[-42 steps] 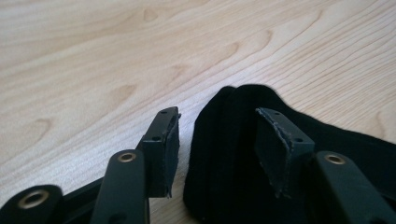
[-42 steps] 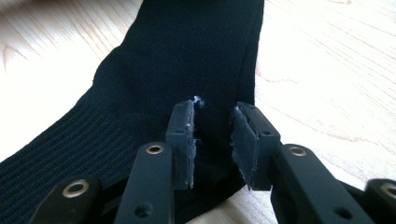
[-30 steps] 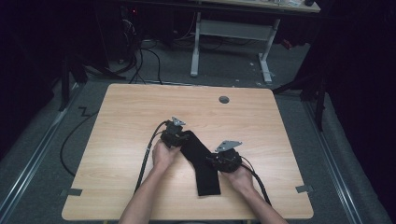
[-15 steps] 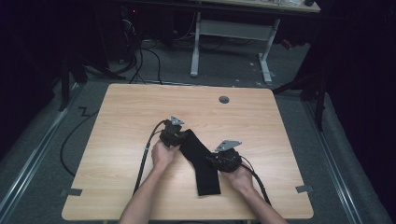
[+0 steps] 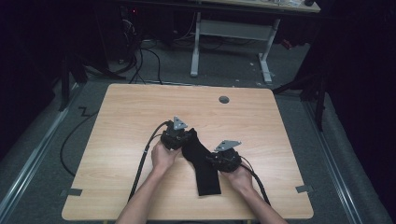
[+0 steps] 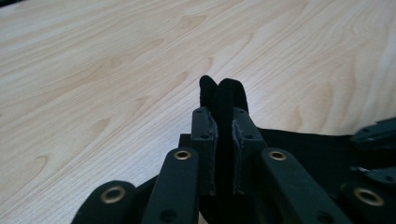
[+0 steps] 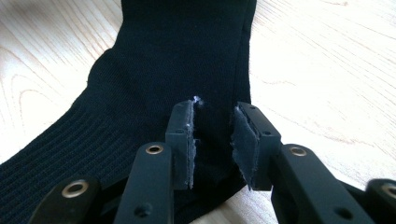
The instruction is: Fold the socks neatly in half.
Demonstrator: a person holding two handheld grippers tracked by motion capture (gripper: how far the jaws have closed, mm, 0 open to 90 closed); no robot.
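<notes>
Two hand-held tongs work one long black ribbed-knit sock (image 5: 201, 161) near the front middle of the pale wood-grain worktop (image 5: 121, 121). Since a second ago the left tongs (image 5: 187, 138) have been closing, and their upper end of the sock, which lay flat then, now stands bunched and a little raised off the wood; the right tongs (image 5: 215, 158) sit where they were. In the left gripper view those left tongs (image 6: 224, 140) pinch a thick fold of the cloth (image 6: 223, 100), which sticks up past the tips as two rounded black ridges.

The right tongs (image 7: 212, 142) stand partly apart over the sock (image 7: 154, 79), their grey pads (image 7: 245, 140) frayed at the edges, one tip showing a white nick; whether the pads press the cloth I cannot tell. The knit is finely ribbed toward one end, smoother elsewhere, with a curved heel bulge. A small round grey grommet (image 5: 224, 99) sits near the worktop's far edge.

From above, both tongs' tips are hidden under hands and grey three-cornered plates, and black blends into black.
</notes>
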